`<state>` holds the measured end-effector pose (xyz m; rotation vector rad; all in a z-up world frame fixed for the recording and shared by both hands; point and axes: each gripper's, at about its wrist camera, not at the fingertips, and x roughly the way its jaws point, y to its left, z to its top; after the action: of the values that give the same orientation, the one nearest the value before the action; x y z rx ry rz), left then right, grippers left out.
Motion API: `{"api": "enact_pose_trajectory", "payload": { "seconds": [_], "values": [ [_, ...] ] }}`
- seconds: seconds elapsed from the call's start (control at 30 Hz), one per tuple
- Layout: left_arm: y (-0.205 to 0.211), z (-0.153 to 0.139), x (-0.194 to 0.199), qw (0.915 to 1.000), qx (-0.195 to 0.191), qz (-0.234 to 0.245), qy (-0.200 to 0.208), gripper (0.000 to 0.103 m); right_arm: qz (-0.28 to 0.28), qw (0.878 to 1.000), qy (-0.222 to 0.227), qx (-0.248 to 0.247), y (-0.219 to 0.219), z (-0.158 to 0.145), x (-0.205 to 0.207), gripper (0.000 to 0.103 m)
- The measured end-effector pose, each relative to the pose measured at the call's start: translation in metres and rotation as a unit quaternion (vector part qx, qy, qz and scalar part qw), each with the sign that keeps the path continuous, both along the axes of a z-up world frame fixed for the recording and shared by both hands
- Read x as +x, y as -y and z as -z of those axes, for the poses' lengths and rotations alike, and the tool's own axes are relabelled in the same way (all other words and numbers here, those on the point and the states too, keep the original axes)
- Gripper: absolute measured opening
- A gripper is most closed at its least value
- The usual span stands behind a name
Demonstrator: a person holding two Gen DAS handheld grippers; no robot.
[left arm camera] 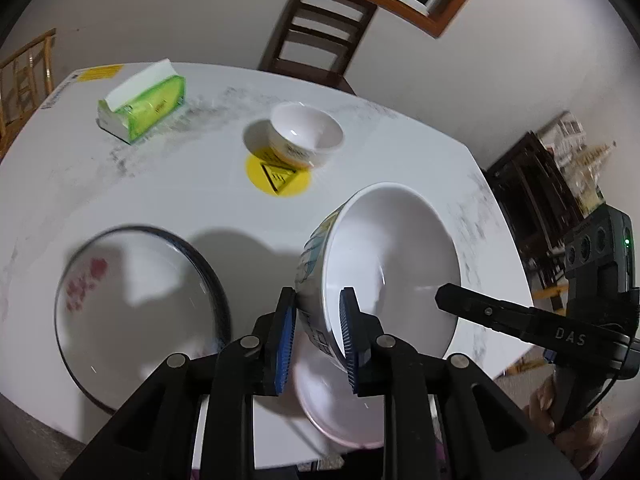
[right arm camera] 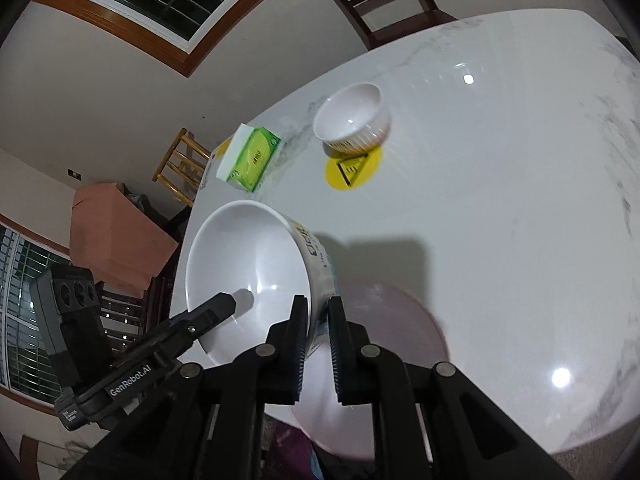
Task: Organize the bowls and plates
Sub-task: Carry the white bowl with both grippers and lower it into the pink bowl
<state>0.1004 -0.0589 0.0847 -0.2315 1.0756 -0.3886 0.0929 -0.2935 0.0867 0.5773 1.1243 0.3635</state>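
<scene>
A large white bowl point(left arm camera: 388, 264) with a printed outer wall hangs tilted above the table, held from two sides. My left gripper point(left arm camera: 318, 300) is shut on its near rim, one blue pad outside the wall and one inside. My right gripper point(right arm camera: 319, 308) is shut on the opposite rim of the same bowl point(right arm camera: 248, 272). Under the bowl lies a pale pink plate point(left arm camera: 340, 408), and left of it a black-rimmed plate point(left arm camera: 132, 300) with red flowers. A small white bowl point(left arm camera: 306, 134) stands farther back, partly on a yellow sticker point(left arm camera: 280, 178).
The white marble table point(left arm camera: 180, 184) also bears a green tissue box point(left arm camera: 148, 104) at the far left. A dark wooden chair point(left arm camera: 320, 28) stands behind the table. A hand point(left arm camera: 568, 416) holds the right gripper's handle past the table's right edge.
</scene>
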Motion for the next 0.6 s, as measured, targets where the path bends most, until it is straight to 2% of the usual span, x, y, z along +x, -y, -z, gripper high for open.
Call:
{"api": "enact_pose_trajectory", "payload": {
  "seconds": [0.27, 0.6],
  "values": [
    [0.021, 0.015, -0.029, 0.9996, 0.013, 0.021, -0.01, 0.019, 0.013, 1.0, -0.019, -0.002, 0.017, 0.02, -0.035, 0.011],
    [0.031, 0.043, -0.045, 0.9987, 0.017, 0.026, -0.04, 0.019, 0.014, 0.999, -0.041, -0.005, 0.023, 0.043, -0.048, 0.011]
  ]
}}
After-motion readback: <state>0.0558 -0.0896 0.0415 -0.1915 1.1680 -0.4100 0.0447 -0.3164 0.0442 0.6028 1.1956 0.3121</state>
